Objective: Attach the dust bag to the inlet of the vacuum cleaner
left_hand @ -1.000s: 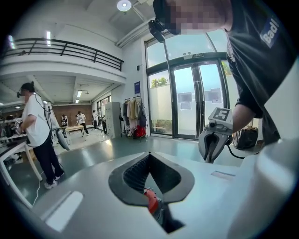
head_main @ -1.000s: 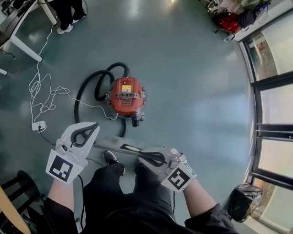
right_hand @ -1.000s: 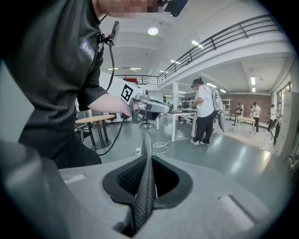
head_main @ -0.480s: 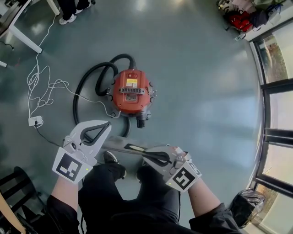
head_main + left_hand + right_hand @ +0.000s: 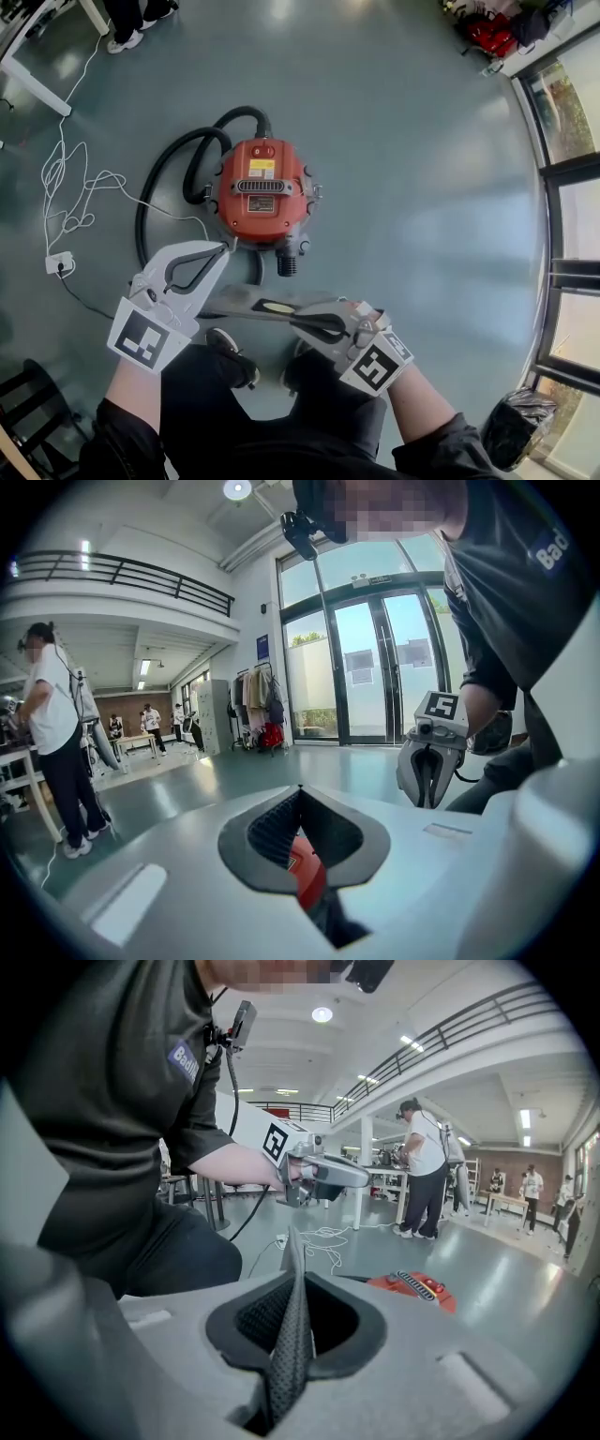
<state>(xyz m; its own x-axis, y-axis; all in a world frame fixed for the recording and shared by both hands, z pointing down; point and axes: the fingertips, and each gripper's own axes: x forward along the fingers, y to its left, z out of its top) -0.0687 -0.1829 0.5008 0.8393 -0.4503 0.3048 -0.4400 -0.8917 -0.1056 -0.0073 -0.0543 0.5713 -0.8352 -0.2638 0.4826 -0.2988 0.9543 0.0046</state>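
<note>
The red vacuum cleaner [image 5: 261, 192] stands on the floor ahead of me, its black inlet stub [image 5: 289, 265] facing me. My right gripper [image 5: 298, 321] is shut on the flat grey dust bag [image 5: 248, 304], which is held level below the vacuum; its oval hole [image 5: 278, 307] faces up. In the right gripper view the bag's mesh edge [image 5: 292, 1335] is pinched between the jaws, with the vacuum [image 5: 412, 1288] beyond. My left gripper [image 5: 214, 255] is open and holds nothing, its tips by the vacuum's front left corner. Through its jaws the red vacuum [image 5: 305, 874] shows.
A black hose [image 5: 178, 178] loops round the vacuum's left side. A white cable and power strip [image 5: 56, 262] lie on the floor at left. My shoes [image 5: 234, 347] are just below the bag. Glass doors [image 5: 572, 216] run along the right; a dark bag [image 5: 516, 431] sits at bottom right.
The vacuum now lies closer to both grippers. The left gripper has risen toward the vacuum's front left corner. The right gripper still holds the bag the same way.
</note>
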